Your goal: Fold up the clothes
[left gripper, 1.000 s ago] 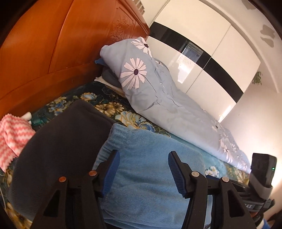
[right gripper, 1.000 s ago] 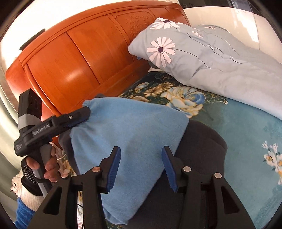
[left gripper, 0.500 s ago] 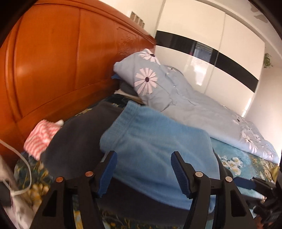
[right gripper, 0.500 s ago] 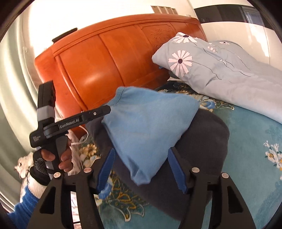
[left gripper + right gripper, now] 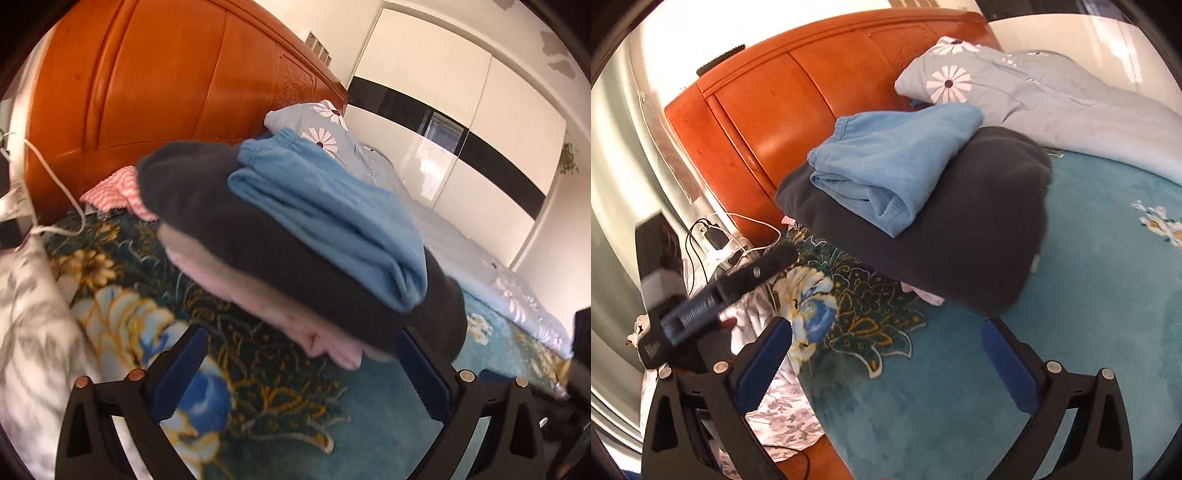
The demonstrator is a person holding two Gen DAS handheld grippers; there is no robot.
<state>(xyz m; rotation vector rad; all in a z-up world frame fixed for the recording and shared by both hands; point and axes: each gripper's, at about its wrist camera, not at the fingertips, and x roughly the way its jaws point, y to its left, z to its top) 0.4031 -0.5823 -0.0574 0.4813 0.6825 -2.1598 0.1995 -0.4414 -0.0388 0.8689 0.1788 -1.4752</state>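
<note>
Right wrist view: folded blue garment [image 5: 897, 162] lies atop the dark garment [image 5: 960, 229] on the bed [image 5: 1071, 332], near the headboard [image 5: 798, 103]. Right gripper [image 5: 886, 365] and left gripper [image 5: 303, 376] hover clear, jaws apart, holding nothing. Stacking appears complete; next, presumably, fetch another piece.

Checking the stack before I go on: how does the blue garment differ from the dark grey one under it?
The blue garment lies on top of the pile; the dark grey garment sits beneath it, over something pink. The blue one covers less area, leaving the grey one's edges showing around it. The blue one shows a gathered waistband and layered fold edges; the grey one reads as one smooth slab. Both are folded, fleecy, and free of both open grippers.
</note>
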